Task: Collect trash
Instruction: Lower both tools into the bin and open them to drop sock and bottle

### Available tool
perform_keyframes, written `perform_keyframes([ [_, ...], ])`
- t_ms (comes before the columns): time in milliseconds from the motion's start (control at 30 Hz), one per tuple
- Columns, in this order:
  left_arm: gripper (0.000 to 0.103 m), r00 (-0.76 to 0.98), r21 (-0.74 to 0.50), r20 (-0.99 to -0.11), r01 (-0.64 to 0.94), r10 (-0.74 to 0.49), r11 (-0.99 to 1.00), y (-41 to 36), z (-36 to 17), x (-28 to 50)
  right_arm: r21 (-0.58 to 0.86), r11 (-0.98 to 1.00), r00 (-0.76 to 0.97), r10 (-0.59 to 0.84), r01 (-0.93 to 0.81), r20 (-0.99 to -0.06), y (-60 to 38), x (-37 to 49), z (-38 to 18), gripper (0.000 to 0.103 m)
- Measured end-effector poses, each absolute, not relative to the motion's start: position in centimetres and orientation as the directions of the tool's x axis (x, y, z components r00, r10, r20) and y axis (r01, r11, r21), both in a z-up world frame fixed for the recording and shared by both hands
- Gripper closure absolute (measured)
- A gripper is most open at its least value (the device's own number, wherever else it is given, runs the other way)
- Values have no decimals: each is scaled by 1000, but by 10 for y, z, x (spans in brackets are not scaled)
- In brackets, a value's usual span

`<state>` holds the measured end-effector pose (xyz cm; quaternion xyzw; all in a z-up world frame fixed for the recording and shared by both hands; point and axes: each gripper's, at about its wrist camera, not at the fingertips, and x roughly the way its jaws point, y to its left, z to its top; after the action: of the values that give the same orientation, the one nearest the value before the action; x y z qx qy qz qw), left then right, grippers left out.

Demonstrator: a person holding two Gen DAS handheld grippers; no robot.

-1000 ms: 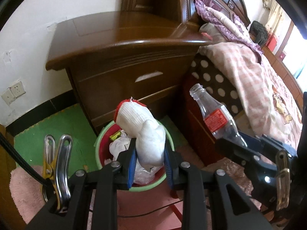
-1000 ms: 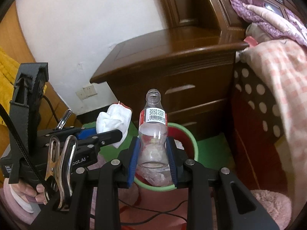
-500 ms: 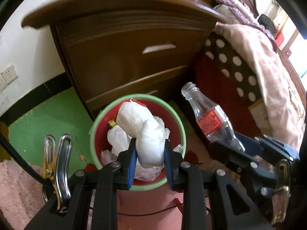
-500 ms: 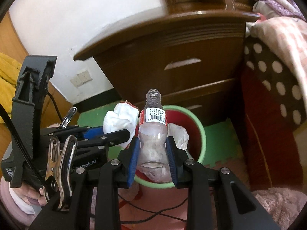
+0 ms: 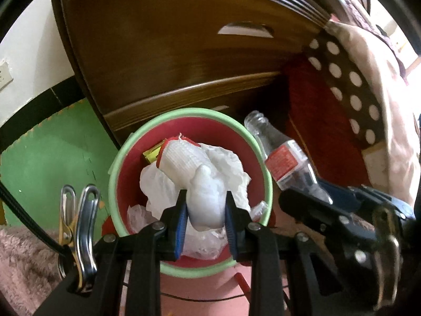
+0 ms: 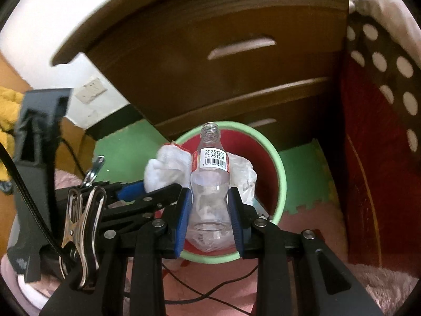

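**Glove and bottle held over the bin**

Counts, from left to right: one wall socket [image 6: 90, 93], one left gripper [image 5: 205, 210], one white work glove [image 5: 196, 173] with a red cuff, one round bin [image 5: 115, 173] with a green rim and red inside, one clear plastic bottle [image 6: 210, 184], one right gripper [image 6: 210, 210], one dark wooden nightstand [image 5: 171, 52] with two drawer handles, and one bed [image 5: 381, 84] with a spotted cover.

The left gripper pinches the glove between its blue pads, cuff pointing away, directly above the bin's opening. The right gripper pinches the bottle at its narrow waist, neck upward and uncapped, also above the bin, beside the glove. Crumpled white plastic and paper trash [image 5: 231, 166] already lies inside the bin, which stands on the floor in front of the nightstand.

Only the left wrist view shows a yellow wrapper [image 5: 152, 154] against the bin's far wall and the bottle's red label. Only the right wrist view shows the barcode sticker [image 6: 213, 159] on the bottle's shoulder, both drawer handles in full, a black cable [image 6: 210, 295] on the pink mat [image 6: 302, 263], and yellow cloth [image 6: 8, 115] at the far left edge.
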<state>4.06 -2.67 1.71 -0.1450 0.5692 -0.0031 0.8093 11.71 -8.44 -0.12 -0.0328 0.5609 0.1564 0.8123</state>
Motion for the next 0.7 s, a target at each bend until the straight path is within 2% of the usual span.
perform_keyframes([
  [433,77,292,-252,-939,-223,-182,942,-15,-32,48,46,966,214,103,-254,-971,-81,166,-46,74],
  [700,76,248,-246,-952,-259,-182,934,-15,-58,55,45,974,162,83,-223,-983,-90,179,-81,74],
])
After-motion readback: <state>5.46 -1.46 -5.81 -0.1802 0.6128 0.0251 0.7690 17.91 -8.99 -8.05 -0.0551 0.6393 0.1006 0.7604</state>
